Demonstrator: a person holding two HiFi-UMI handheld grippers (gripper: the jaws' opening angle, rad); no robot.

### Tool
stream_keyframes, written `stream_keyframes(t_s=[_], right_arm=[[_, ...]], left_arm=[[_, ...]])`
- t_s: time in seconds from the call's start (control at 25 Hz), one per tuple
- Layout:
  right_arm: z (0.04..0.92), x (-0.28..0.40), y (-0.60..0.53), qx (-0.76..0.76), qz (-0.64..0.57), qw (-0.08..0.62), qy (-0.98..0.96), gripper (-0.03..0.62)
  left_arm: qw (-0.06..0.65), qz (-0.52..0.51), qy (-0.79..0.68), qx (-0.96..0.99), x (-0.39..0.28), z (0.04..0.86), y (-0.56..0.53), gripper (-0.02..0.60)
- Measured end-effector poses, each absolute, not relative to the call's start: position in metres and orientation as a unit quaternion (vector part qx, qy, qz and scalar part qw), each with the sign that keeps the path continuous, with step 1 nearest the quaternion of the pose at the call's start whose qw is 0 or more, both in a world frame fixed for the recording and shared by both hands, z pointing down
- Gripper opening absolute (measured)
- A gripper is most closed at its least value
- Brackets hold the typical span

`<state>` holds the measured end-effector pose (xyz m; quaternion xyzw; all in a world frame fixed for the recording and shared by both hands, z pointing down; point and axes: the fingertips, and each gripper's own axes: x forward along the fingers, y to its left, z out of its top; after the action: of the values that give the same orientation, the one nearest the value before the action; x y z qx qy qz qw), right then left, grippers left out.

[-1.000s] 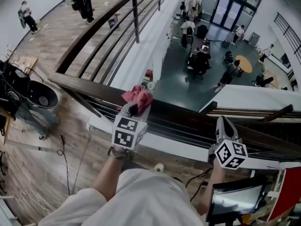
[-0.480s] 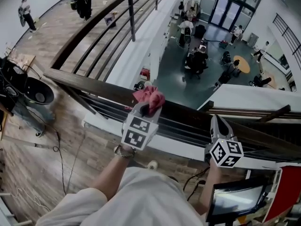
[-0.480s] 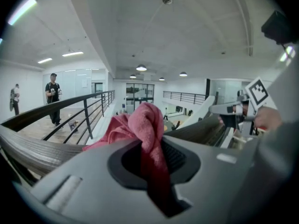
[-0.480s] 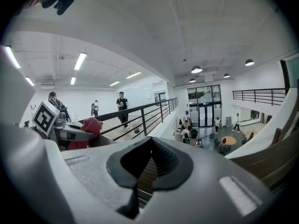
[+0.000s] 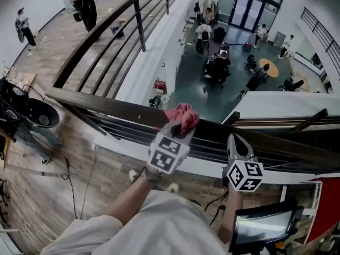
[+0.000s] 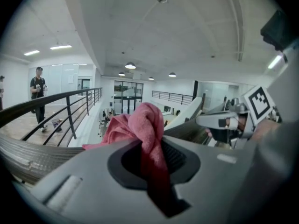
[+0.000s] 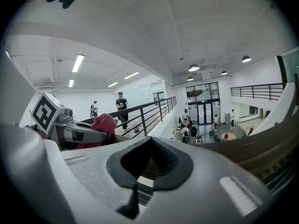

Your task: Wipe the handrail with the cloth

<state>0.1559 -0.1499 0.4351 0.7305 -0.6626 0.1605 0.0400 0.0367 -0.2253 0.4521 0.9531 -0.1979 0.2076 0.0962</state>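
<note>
The dark wooden handrail (image 5: pixel 106 105) runs across the head view from left to right. A pink cloth (image 5: pixel 181 116) is bunched on top of it, and my left gripper (image 5: pixel 183 126) is shut on the cloth, pressing it to the rail. In the left gripper view the cloth (image 6: pixel 140 125) sticks up out of the left gripper (image 6: pixel 152 171), with the handrail (image 6: pixel 28 153) at lower left. My right gripper (image 5: pixel 237 142) hovers just above the rail, a little right of the cloth. It is shut with nothing in it (image 7: pixel 135 190); the handrail (image 7: pixel 261 148) runs to its right.
Beyond the rail is a drop to a lower hall with several people (image 5: pixel 218 65). A second railing (image 5: pixel 122 31) leads away at upper left, with people standing on the wooden floor (image 5: pixel 79 1). Black equipment (image 5: pixel 26 110) stands at left, a monitor (image 5: pixel 260 224) at lower right.
My left gripper has slid the pink cloth to the right along the handrail. The right gripper has stayed near the rail, now closer to the left one.
</note>
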Motion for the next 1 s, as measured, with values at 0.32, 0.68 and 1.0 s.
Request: stream_keyframes(t_s=[0.32,0.68,1.0], right_arm=[[0.439,0.170,-0.129,0.742,0.163,0.037,-0.649,0.002],[0.438,0.165,-0.123,0.746,0.169,0.030,-0.643,0.002],[0.434,0.163,-0.126,0.760,0.165,0.030,-0.628,0.002]], left_arm=[[0.109,0.205,-0.140,0.963,0.087,0.455,-0.188,0.066],[0.061,0.202,-0.110,0.971,0.108,0.457,-0.164,0.066],[0.069,0.195,-0.087,0.975,0.101,0.465,-0.154,0.064]])
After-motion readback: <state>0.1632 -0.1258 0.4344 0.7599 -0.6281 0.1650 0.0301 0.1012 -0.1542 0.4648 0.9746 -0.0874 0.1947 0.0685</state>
